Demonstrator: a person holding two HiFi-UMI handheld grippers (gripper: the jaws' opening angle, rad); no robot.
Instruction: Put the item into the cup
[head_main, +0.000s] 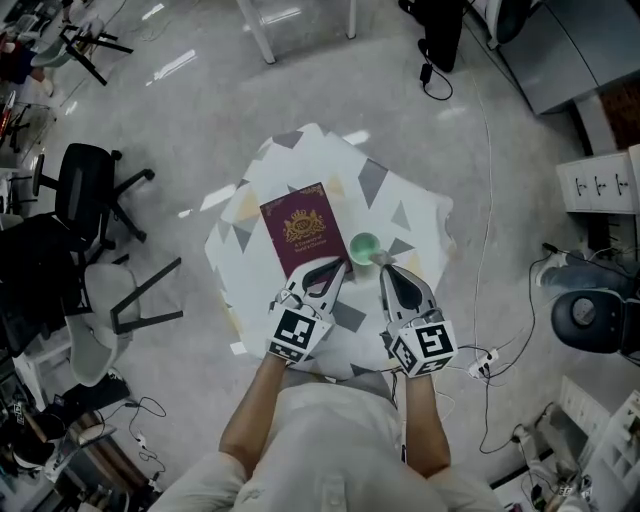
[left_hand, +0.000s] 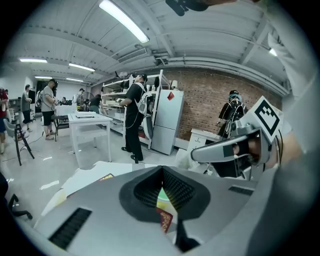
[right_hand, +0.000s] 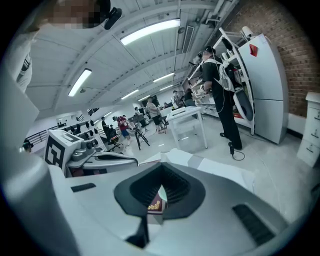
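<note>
Judging pickup unstarted: we are holding left claw (head_main: 339, 265) and right claw (head_main: 384, 263) together, empty, beside the green cup (head_main: 363, 245); next is calling for opening onto the maroon booklet (head_main: 303, 228).

Grey left hand-held gripper (head_main: 342, 264), black-white marker cube (head_main: 298, 332), pale shirt (head_main: 330, 440)

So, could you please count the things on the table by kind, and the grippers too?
Booklet: 1
Cup: 1
Grippers: 2, the left gripper and the right gripper
Total: 4
</note>
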